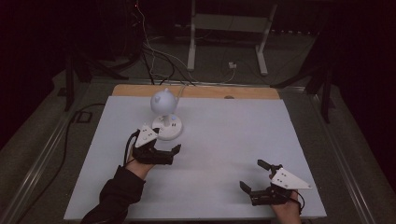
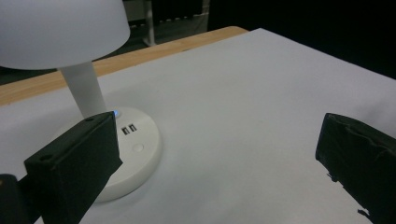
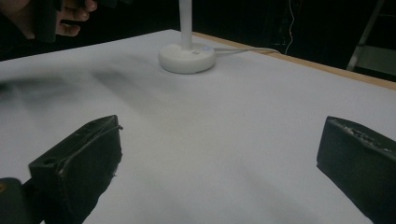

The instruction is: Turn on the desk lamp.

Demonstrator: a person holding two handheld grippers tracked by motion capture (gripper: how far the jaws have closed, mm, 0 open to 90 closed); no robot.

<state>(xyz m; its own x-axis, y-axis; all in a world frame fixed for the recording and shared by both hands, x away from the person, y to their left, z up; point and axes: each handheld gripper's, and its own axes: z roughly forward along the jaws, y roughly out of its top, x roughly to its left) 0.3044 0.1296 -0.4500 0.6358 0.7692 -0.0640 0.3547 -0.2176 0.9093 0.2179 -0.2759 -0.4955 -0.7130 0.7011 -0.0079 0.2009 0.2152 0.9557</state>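
The left tongs (image 1: 164, 145) stand wide open with nothing between them, one jaw just beside the round base of the white lamp (image 1: 166, 127) (whether it touches, I can't tell). The lamp sits toward the far left of the white bench (image 1: 233, 135), a small blue light glowing on its base (image 2: 133, 140) beside two small slots. The right tongs (image 1: 254, 175) are also spread wide and empty, low over bare bench near the front right, well apart from the lamp.
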